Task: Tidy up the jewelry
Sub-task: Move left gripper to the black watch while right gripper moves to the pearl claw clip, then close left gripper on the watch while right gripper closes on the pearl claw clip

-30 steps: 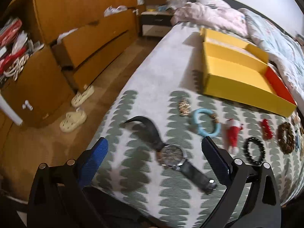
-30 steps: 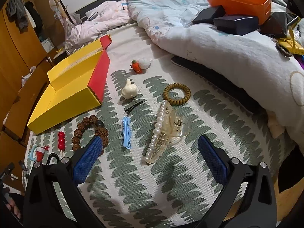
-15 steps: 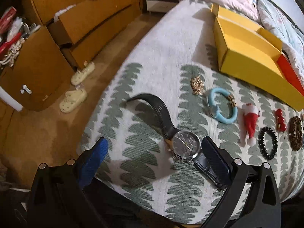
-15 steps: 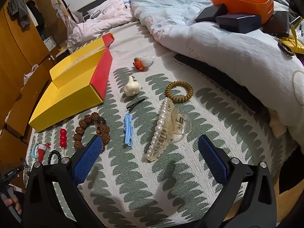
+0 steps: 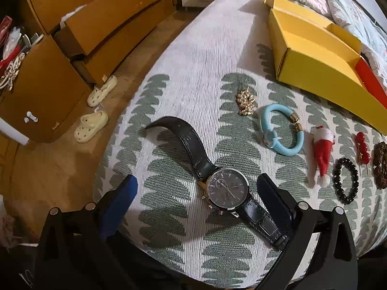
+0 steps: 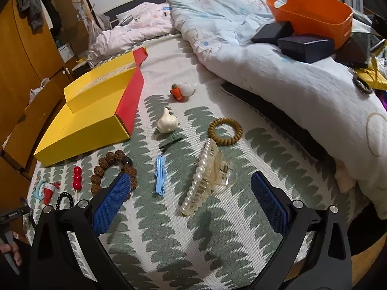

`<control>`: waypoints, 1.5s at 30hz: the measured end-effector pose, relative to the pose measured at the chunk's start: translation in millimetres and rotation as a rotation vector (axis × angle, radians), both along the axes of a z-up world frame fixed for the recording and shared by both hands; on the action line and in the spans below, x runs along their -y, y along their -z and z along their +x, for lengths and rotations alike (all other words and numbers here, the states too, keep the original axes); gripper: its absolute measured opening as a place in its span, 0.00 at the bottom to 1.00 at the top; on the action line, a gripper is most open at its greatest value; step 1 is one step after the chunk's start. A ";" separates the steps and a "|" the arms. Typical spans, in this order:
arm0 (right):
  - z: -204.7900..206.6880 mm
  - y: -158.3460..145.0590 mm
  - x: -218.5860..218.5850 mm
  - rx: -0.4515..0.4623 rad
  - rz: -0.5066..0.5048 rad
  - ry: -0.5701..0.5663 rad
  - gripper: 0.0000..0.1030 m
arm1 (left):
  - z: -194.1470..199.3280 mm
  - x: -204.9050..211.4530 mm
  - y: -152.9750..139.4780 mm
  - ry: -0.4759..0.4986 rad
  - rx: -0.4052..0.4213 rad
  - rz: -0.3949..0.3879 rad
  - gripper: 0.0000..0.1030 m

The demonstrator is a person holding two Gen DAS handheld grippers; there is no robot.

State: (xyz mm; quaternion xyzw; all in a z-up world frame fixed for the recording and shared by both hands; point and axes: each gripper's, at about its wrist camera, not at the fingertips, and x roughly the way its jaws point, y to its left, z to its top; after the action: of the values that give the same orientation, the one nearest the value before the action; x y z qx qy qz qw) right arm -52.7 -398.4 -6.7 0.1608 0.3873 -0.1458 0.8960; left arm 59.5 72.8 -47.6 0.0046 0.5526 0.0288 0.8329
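1. Jewelry lies scattered on a leaf-patterned bed cover; the yellow box (image 5: 312, 58) sits open at upper right of the left view, holding none of the pieces in view.
2. Left gripper (image 5: 197, 189) hangs low over the watch (image 5: 227, 189) at centre bottom, its blue pads spread wide and holding nothing. The watch face lies between the pads, closer to the right one, with its strap running under that finger.
3. Right gripper (image 6: 191, 204) hovers over the pearl clip (image 6: 205, 176) at centre of the right view, jaws likewise wide apart and empty.
4. Risks, as a judgement: the strap arches up toward centre left, so a pinch on the leather alone may let the heavy case swing or slip out. Closing off-centre could push the watch toward the bed edge at lower frame, and it might drop to the floor.
5. The smooth round case may squirt from the pads if gripped across its rim.
6. The soft cover could bunch between the pads and be lifted with the watch.
7. The blue bangle (image 5: 283, 130), gold chain (image 5: 246, 97), Santa charm (image 5: 323, 151) and black bead bracelet (image 5: 346, 183) lie to the right, apart from the watch.
8. Both grippers point forward and down, tilted toward the bed.
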 end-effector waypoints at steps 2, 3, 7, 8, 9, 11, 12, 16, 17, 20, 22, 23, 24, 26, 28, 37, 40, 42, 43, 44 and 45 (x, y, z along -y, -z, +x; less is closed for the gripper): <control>7.2 0.6 1.8 -0.014 0.007 -0.021 0.84 | 1.9 -0.1 1.6 0.000 -0.004 -0.008 0.94; 10.4 2.0 3.2 -0.024 0.006 -0.020 0.84 | 2.8 0.0 1.8 -0.001 -0.004 -0.007 0.94; 21.6 14.0 8.4 -0.087 0.046 -0.036 0.84 | 6.2 2.5 5.2 0.007 -0.013 0.002 0.94; 23.2 16.9 8.8 -0.103 0.043 -0.036 0.84 | 6.9 3.3 6.8 0.009 -0.020 0.002 0.94; 26.5 20.8 11.0 -0.129 0.041 -0.024 0.84 | 6.6 4.0 7.9 0.012 -0.027 -0.002 0.94; 28.9 23.8 14.9 -0.145 0.035 -0.004 0.84 | 8.7 6.5 9.7 0.013 -0.037 -0.011 0.94; 29.8 24.7 17.9 -0.151 0.034 0.007 0.84 | 10.0 6.6 10.4 0.013 -0.042 -0.011 0.94; 38.8 38.8 36.7 -0.225 0.072 0.044 0.84 | 15.9 7.0 13.1 0.008 -0.058 -0.024 0.94; 41.0 42.7 38.5 -0.239 0.088 0.039 0.84 | 16.6 7.5 13.7 0.007 -0.060 -0.023 0.94; 49.2 50.8 37.1 -0.289 0.058 0.036 0.84 | 20.4 8.3 14.8 0.004 -0.061 -0.017 0.94; 53.0 53.3 39.1 -0.306 0.046 0.052 0.84 | 22.0 8.8 15.9 0.001 -0.064 -0.018 0.94; 53.9 53.5 39.8 -0.311 0.039 0.057 0.84 | 22.1 9.1 16.0 -0.002 -0.061 -0.019 0.94; 55.3 54.2 41.0 -0.317 0.034 0.061 0.84 | 23.4 8.7 16.3 -0.003 -0.061 -0.017 0.94; 59.2 55.8 41.6 -0.325 0.026 0.051 0.84 | 23.9 11.3 17.0 -0.005 -0.060 -0.013 0.94; 63.7 56.8 40.1 -0.342 0.006 0.040 0.84 | 26.3 13.5 17.1 -0.001 -0.059 -0.005 0.94; 67.8 64.4 40.9 -0.381 0.007 0.044 0.84 | 29.4 16.9 14.7 -0.014 -0.047 -0.031 0.94; 68.2 64.2 37.4 -0.379 -0.014 0.033 0.83 | 28.0 19.4 13.7 -0.012 -0.035 -0.020 0.87; 69.5 66.2 38.0 -0.380 -0.006 0.034 0.82 | 26.4 20.2 13.6 -0.013 -0.030 -0.008 0.82; 70.0 67.1 38.6 -0.381 -0.005 0.033 0.82 | 25.9 19.1 14.0 -0.014 -0.029 -0.008 0.79; 68.8 67.2 37.2 -0.380 -0.005 0.031 0.80 | 25.4 18.3 14.3 -0.015 -0.027 -0.008 0.75; 68.2 67.0 35.5 -0.380 -0.007 0.028 0.79 | 25.1 17.3 14.0 -0.017 -0.022 -0.008 0.73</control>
State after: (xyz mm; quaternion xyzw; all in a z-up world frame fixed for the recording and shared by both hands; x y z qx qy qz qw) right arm 15.5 -433.8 -73.7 0.1327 0.5466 -0.1873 0.8053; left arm 84.7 55.5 -61.6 -0.0033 0.5619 0.0336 0.8265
